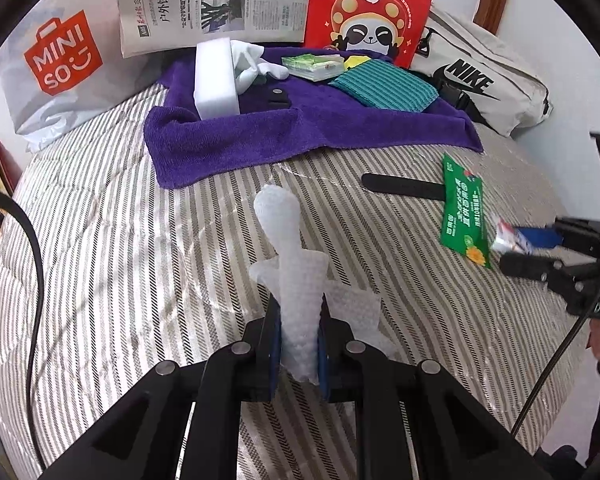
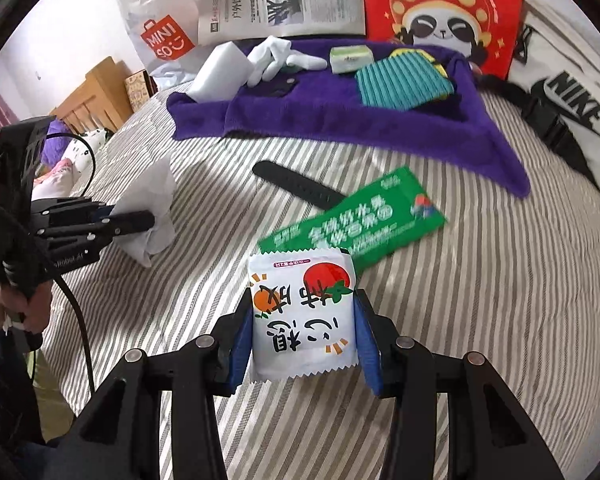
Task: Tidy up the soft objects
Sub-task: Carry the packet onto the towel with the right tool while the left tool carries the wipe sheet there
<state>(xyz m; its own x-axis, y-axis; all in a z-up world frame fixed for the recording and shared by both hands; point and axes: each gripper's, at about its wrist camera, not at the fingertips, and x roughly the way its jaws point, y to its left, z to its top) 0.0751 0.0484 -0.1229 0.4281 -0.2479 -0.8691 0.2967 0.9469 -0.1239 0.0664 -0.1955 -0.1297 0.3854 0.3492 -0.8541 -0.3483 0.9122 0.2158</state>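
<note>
My left gripper [image 1: 298,320] is shut on a crumpled piece of white bubble wrap [image 1: 292,280], which sticks up above the striped bed cover [image 1: 120,240]. My right gripper [image 2: 302,320] is shut on a white tissue pack [image 2: 302,312] printed with a tomato and an orange. In the left wrist view that gripper [image 1: 512,248] reaches in from the right edge with the tissue pack [image 1: 510,238]. A green packet [image 2: 352,224] and a black strap [image 2: 296,190] lie just beyond. At the back, a purple towel [image 2: 340,124] carries a white foam block [image 2: 220,72], white gloves [image 2: 276,60], a small tissue pack [image 2: 350,58] and a teal striped cloth [image 2: 404,84].
A Miniso bag [image 1: 60,60], a newspaper [image 1: 216,0], a red panda bag [image 1: 372,12] and a white Nike bag [image 1: 480,80] line the wall behind the towel. A wooden bed frame [image 2: 96,96] stands at the left. A person's hand [image 2: 24,304] holds the left gripper [image 2: 140,222].
</note>
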